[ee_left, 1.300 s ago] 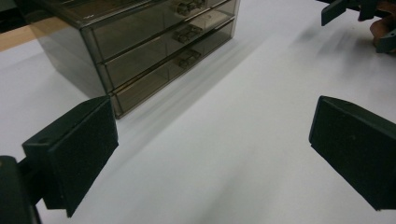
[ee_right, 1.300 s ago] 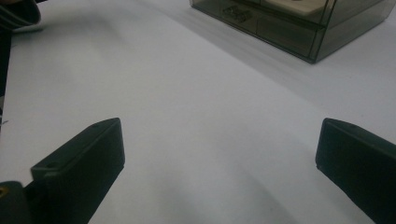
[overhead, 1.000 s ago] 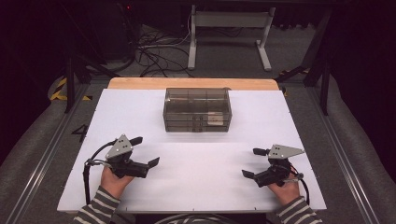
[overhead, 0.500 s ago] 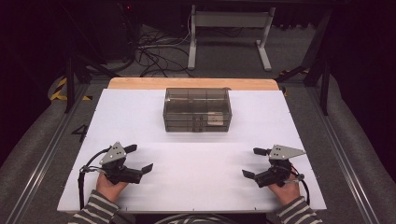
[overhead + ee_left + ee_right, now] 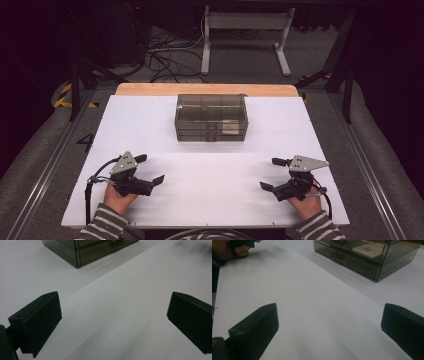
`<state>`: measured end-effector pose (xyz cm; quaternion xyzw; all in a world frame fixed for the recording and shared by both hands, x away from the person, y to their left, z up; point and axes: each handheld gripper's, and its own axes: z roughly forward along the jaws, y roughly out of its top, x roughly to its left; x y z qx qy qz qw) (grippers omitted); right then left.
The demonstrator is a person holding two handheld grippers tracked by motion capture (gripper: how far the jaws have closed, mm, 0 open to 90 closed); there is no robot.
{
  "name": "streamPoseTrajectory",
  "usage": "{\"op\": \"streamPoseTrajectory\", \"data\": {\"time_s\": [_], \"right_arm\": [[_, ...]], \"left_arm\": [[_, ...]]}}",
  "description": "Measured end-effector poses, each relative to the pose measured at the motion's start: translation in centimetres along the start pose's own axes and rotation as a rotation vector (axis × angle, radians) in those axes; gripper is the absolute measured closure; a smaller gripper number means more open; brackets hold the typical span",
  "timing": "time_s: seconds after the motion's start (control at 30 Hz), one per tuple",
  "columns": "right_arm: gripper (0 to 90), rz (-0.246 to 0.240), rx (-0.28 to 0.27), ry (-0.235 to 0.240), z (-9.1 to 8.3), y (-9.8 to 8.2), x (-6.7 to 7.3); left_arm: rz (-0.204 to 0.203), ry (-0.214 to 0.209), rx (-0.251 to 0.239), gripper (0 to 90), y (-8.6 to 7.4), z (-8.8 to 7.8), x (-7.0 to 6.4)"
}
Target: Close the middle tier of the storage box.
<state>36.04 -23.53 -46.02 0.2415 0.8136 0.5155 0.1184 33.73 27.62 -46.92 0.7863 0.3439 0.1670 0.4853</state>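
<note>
Left tool (image 5: 148, 169) pulled back toward the near surface (image 5: 215, 195) edge, right tool (image 5: 274, 174) unmoved, both jaws wide and empty, drawer box (image 5: 211, 118) well ahead between them, drawers shut, nothing started.

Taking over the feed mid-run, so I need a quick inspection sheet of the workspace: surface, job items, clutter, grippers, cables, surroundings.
Surface: white tabletop, bare near the person; wooden strip along the far edge.
Job's things: smoky clear drawer box at far centre, drawers shut; a pale item shows inside.
Clutter: nothing seen.
Grippers: left gripper and right gripper both open, empty, low at the near edge, apart from the box.
Cables: one trails from each gripper; loose cables on the floor beyond.
Surroundings: dark room, metal stand, hazard tape.
</note>
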Motion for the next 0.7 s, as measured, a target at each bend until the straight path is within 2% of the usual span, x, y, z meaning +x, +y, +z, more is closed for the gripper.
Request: {"op": "streamPoseTrajectory", "data": {"time_s": [0.07,0.37,0.43,0.5,0.53,0.67,0.7], "right_arm": [[1.9,0.001,0.0,-0.001,0.02,0.0,-0.01],[1.9,0.002,0.001,-0.004,0.03,-0.01,-0.02],[1.9,0.002,0.001,-0.004,0.04,-0.01,-0.01],[1.9,0.002,0.001,-0.004,0.03,-0.01,-0.02],[1.9,0.003,0.001,-0.004,0.04,-0.01,-0.03],[1.9,0.003,0.001,-0.003,0.06,-0.01,-0.04],[1.9,0.003,0.001,-0.003,0.06,-0.01,-0.04]], "left_arm": [[-0.009,-0.001,0.001,0.3,-0.01,0.02,-0.02],[0.006,0.004,0.001,0.3,0.01,-0.04,0.21],[-0.003,0.002,0.002,0.3,0.0,-0.04,0.11],[0.012,0.008,0.004,0.3,0.04,-0.05,0.13],[-0.018,-0.001,0.001,0.4,-0.01,0.02,-0.06],[-0.006,0.014,0.017,0.5,0.06,-0.1,0.16],[-0.013,0.009,0.023,0.5,0.07,-0.13,0.15]]}}
